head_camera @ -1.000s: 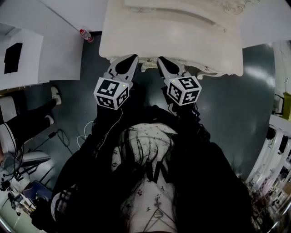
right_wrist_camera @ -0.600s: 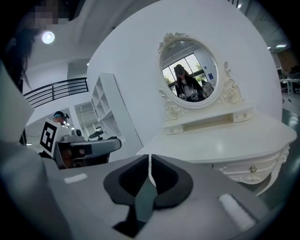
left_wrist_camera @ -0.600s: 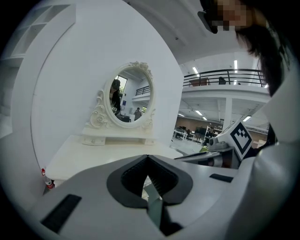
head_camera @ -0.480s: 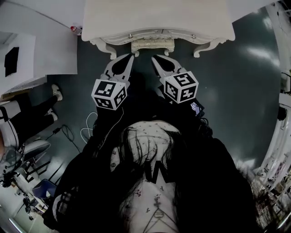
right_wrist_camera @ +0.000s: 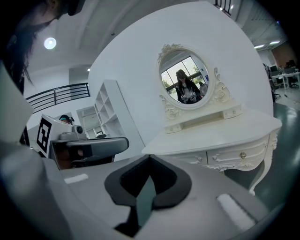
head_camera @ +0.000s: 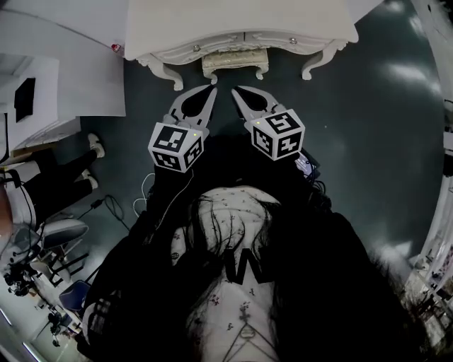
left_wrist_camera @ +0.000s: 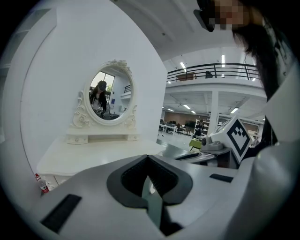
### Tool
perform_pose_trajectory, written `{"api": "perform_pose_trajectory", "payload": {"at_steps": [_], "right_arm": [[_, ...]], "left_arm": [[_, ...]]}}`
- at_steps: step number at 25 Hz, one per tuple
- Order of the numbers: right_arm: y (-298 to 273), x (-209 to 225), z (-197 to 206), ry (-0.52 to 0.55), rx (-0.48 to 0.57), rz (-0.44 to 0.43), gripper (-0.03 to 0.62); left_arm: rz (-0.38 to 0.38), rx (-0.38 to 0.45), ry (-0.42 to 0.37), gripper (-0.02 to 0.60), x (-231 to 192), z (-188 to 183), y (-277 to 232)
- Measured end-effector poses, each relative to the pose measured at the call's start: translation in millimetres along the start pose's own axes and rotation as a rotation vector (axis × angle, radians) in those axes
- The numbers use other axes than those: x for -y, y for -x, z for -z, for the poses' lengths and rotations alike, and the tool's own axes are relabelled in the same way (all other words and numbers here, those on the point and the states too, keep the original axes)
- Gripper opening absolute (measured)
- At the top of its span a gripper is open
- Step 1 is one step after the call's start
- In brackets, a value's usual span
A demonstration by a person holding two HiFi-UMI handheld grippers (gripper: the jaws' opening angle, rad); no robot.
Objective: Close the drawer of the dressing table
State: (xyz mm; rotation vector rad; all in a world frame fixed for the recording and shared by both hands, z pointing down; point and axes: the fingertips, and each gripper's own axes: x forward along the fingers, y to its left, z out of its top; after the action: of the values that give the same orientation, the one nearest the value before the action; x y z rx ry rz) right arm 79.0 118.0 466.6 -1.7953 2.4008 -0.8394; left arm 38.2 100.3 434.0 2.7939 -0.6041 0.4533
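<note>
The white dressing table (head_camera: pixel 241 21) stands at the top of the head view, and its drawer fronts (head_camera: pixel 292 42) lie flush with the carved front. In the right gripper view the table (right_wrist_camera: pixel 220 136) with its oval mirror (right_wrist_camera: pixel 185 79) is at the right, and the knobbed drawers (right_wrist_camera: pixel 241 154) look shut. My left gripper (head_camera: pixel 211 89) and right gripper (head_camera: pixel 236 90) hang side by side over the dark floor, a short way in front of the table and touching nothing. The jaws of each meet tip to tip with nothing between them, as both gripper views (left_wrist_camera: pixel 148 157) (right_wrist_camera: pixel 150 157) show.
A red-capped bottle (head_camera: pixel 115 48) stands on the floor by the table's left leg. White desks (head_camera: pixel 64 78) fill the upper left. A seated person's legs and shoes (head_camera: pixel 88 148), cables (head_camera: pixel 113 208) and chairs (head_camera: pixel 56 233) lie at the left. White racks (head_camera: pixel 439 233) line the right edge.
Both grippers have drawn back from the table's front toward me. The table now sits smaller and higher in the head view, with bare floor between it and the jaw tips.
</note>
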Motion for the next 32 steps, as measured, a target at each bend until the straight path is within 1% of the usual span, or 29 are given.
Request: {"api": "perform_pose_trajectory", "payload": {"at_steps": [4, 9, 16, 23, 27, 32], "right_arm": [[7, -1, -4, -0.013, 0.027, 0.016, 0.009], [2, -15, 4, -0.034, 0.032, 0.024, 0.009], [-17, -62, 29, -0.026, -0.001, 0.005, 0.008], [-27, -102, 59, -0.009, -0.027, 0.007, 0.008], [-30, -121, 68, 0.010, -0.045, 0.009, 0.009], [-31, -131, 70, 0.036, -0.052, 0.029, 0.008]], "left_arm": [[0.019, 0.000, -0.020, 0.000, 9, -3, 6], [0.014, -0.022, -0.035, 0.000, 2, 6, 28], [-0.019, -0.011, -0.009, 0.000, -24, 23, 75], [-0.022, 0.003, 0.013, 0.000, -38, 48, 117], [-0.026, 0.022, 0.029, 0.000, -48, 53, 135], [-0.006, 0.042, 0.038, 0.000, -51, 55, 144]]}}
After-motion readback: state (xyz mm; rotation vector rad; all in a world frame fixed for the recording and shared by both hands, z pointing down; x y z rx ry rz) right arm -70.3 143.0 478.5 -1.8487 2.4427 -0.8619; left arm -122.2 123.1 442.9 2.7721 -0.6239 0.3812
